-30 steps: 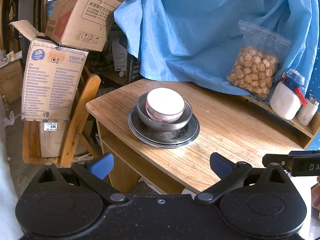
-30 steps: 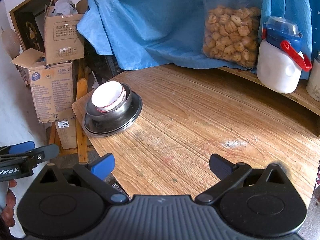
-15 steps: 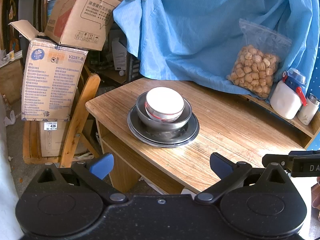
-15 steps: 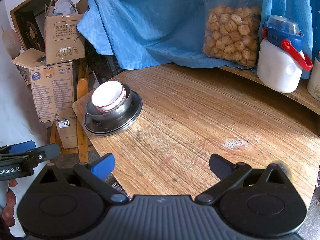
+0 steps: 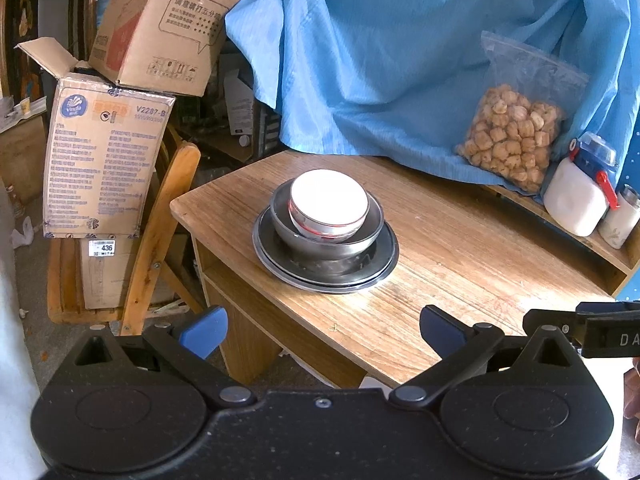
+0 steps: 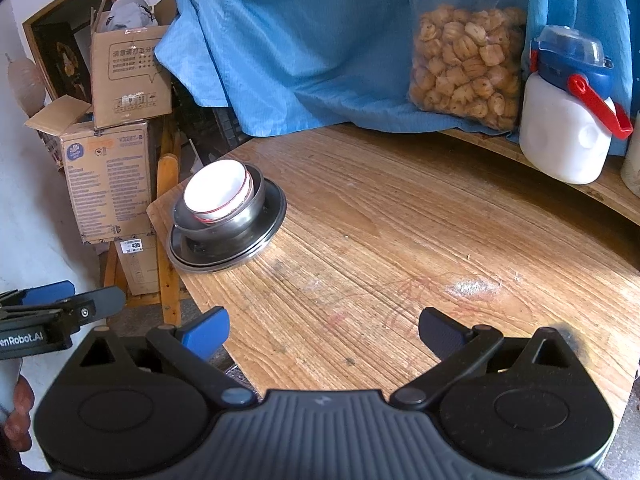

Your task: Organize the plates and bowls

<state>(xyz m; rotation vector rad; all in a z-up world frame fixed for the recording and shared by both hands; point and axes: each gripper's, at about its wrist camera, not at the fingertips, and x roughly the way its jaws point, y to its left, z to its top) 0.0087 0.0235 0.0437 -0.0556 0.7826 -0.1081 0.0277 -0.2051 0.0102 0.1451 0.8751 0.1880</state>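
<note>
Here, the left gripper (image 5: 322, 326) and right gripper (image 6: 322, 328) hang spread and empty; the white bowl (image 5: 329, 206) — at 12 o'clock, tilted inside the steel bowl (image 5: 320, 240) — could slide if nudged.

My left hand-held gripper (image 5: 322, 330) and right hand-held gripper (image 6: 323, 330) both gape wide, empty, the right's tip at my left's three o'clock.

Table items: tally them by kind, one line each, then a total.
White bowl: 1
Metal bowl: 1
Metal plates, stacked, two rims visible: 2
Bag of snacks: 1
White jug: 1
Tumbler: 1
Total: 7
</note>
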